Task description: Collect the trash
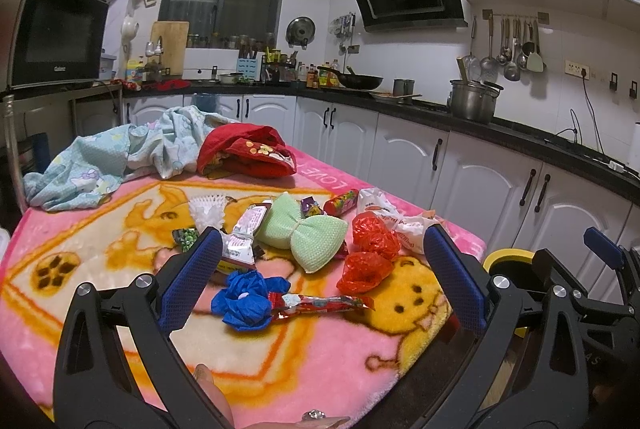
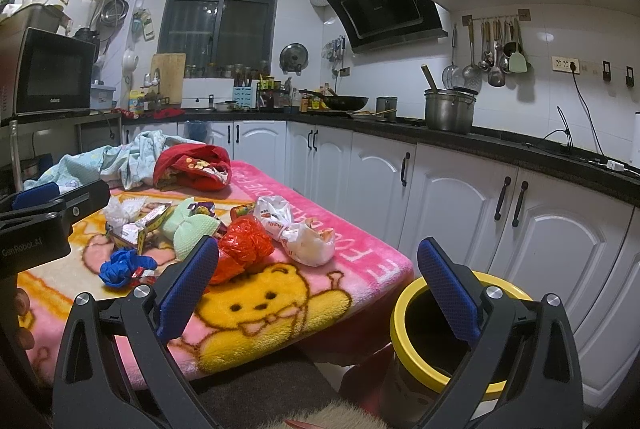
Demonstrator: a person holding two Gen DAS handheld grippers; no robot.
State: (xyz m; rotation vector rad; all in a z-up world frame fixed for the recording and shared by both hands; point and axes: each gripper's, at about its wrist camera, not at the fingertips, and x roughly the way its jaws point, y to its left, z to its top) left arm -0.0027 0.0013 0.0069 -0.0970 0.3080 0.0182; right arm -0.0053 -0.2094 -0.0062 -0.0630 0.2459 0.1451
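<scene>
2 claws, left (image 1: 322,281) and right (image 2: 316,287), are hanging agape, empty; wrappers (image 1: 320,303) ahead are risking slipping short of the bin (image 2: 404,305).

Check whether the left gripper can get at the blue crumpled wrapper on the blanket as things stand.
Probably yes. The left gripper is open, and the blue crumpled wrapper lies on the blanket between its spread fingers with nothing on top. A red foil wrapper touches its side and might come along.
</scene>
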